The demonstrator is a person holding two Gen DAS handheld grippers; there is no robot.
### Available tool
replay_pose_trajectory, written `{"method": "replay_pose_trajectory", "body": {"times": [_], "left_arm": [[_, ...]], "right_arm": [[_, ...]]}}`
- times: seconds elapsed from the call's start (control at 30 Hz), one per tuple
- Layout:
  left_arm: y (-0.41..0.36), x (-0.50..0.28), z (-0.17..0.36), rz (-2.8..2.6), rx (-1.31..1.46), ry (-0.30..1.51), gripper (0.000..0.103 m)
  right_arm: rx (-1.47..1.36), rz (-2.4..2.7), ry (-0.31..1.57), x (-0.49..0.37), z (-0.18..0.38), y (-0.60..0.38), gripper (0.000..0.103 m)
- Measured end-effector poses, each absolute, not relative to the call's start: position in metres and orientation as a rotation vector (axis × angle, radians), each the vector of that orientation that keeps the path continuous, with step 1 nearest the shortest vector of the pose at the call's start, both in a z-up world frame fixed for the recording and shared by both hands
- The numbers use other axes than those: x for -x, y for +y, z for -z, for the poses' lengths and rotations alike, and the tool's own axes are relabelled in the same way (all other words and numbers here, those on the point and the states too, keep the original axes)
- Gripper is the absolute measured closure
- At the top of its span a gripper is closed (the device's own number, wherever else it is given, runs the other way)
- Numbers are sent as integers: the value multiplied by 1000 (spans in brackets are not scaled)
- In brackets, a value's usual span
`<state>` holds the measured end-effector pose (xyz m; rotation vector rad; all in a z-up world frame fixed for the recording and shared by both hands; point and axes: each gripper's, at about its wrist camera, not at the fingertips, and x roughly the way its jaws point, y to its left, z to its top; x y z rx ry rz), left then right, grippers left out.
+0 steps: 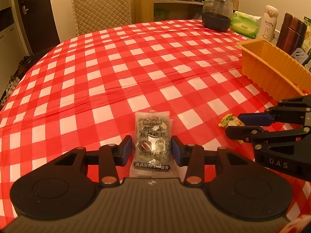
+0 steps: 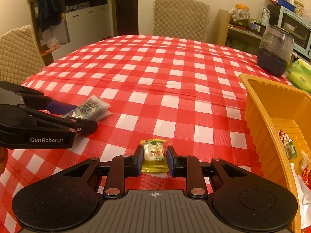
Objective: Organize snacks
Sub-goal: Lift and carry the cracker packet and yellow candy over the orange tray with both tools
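Snacks in wrappers lie inside the orange ribbed plastic tray [image 2: 258, 116] at the right edge of the red-and-white checked tablecloth [image 2: 155, 73]: a few small packets, red, green and white, heaped at its near end, the rest of the tray floor bare. A dark round glass jar [image 2: 275, 52] stands on the cloth beyond the tray, and a green tissue pack [image 2: 300, 75] lies just beside the jar. The left gripper [image 1: 151, 149] has its blue pads closed against the two long sides of a grey-and-silver foil snack packet [image 1: 151, 141], whose long axis runs straight away from the gripper, printed top end pointing toward the far side of the table. The right gripper [image 2: 154, 160] is clamped on a small yellow-and-green wrapped candy [image 2: 154, 155], its long axis also running forward between the pads, the crimped green end sticking out ahead of the fingertips and the yellow end toward the palm. Both snacks sit low over the cloth, to the left of the tray and apart from it.
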<state>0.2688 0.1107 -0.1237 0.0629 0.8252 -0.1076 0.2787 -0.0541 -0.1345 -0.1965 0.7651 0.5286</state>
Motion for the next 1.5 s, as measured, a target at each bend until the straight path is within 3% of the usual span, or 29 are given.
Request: {"method": "replay_pose_trajectory", "body": {"times": [0.2,0.57,1.2,1.5], "left_arm": [[108,-268,123,106,-65,831,68],[96,-250,104,101,-30,809,69],[38,-143,30,21,160,756,69],[12,-112,21,12,161,767,69]], "right_arm": [[207,-520,780,-280,134,-49,80],[121,-466,779,-257,118,-75,81],[-22,-389,722,-165,43,-143,81],[-35,-382,690,-132,20,-168,81]]}}
